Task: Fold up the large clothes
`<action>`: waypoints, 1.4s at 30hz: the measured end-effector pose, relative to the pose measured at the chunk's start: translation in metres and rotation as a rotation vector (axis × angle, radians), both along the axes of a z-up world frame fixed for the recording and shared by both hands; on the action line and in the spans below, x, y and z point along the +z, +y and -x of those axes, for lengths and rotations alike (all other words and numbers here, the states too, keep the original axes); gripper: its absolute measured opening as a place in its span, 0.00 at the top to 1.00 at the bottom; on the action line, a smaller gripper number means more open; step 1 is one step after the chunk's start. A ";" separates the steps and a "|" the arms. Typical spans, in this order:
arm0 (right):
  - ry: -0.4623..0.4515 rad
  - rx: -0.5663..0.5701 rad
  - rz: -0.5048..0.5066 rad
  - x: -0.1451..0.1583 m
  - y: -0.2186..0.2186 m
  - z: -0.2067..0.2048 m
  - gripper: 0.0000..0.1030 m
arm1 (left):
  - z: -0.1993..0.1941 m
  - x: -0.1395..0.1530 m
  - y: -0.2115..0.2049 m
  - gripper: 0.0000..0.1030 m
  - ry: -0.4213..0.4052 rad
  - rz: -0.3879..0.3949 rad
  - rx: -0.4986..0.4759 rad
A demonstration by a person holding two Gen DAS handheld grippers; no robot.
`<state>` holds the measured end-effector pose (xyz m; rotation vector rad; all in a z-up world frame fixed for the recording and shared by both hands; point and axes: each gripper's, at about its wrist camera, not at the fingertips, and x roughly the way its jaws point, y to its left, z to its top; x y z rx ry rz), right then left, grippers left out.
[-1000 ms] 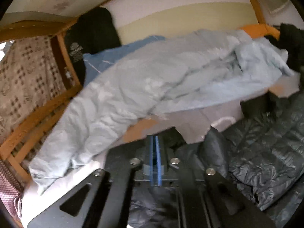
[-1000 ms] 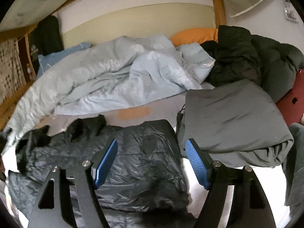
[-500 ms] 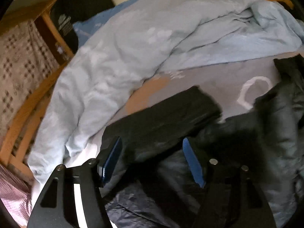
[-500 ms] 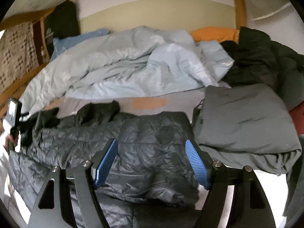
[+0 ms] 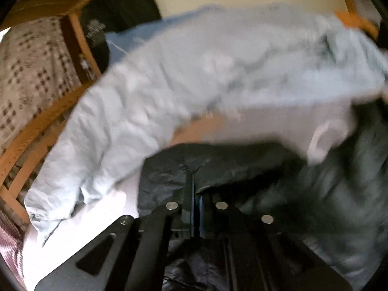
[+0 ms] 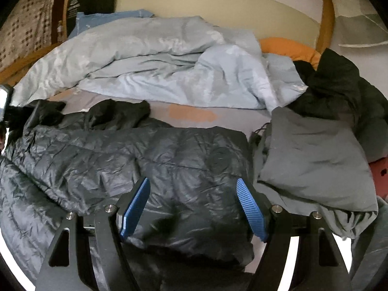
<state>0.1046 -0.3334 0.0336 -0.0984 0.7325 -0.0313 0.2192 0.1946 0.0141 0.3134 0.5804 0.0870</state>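
Rumpled pale blue bedding fills the far side of the bed, against a wooden bed frame, with an orange pillow at the head and a folded grey garment off to the right. Spread across the near half of the grey mattress sheet lies the dark quilted puffer jacket, the piece being folded.

Half a second ago the left gripper stood with its blue pads wide apart over a dark flap of the jacket; now they are pressed together, and the shiny black fabric puckers right where they meet, so the claw is pinched on the jacket's edge at its left end. That view is smeared with motion. The right gripper has dipped closer to the jacket's body, its blue pads spread wide with nothing between them, hovering over the quilting.

With one corner now secured, the fold itself looks ready to begin; the right claw likely needs its own hold first.
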 end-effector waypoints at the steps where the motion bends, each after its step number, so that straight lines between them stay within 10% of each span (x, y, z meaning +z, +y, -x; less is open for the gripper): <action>1: 0.001 -0.005 -0.009 0.000 -0.002 0.000 0.26 | 0.006 0.014 -0.004 0.98 -0.024 0.028 -0.012; 11: -0.023 0.028 -0.056 0.012 0.005 0.008 0.26 | 0.103 0.104 -0.109 0.97 -0.180 0.292 -0.311; 19: 0.028 0.090 -0.259 0.006 0.008 0.011 0.23 | 0.153 0.064 -0.196 0.97 -0.034 0.495 -0.425; 25: 0.067 0.171 -0.296 -0.002 0.026 0.009 0.23 | 0.159 0.005 -0.232 0.97 0.106 0.231 -0.353; 29: 0.095 0.251 -0.315 -0.005 0.043 0.014 0.23 | 0.165 -0.022 -0.232 0.97 0.237 0.277 -0.331; 37: 0.213 0.346 -0.432 -0.032 0.078 0.008 0.23 | 0.189 -0.016 -0.249 0.96 0.191 0.244 -0.433; 42: 0.320 0.349 -0.407 -0.056 0.084 -0.001 0.63 | 0.204 -0.002 -0.248 0.68 0.092 0.230 -0.476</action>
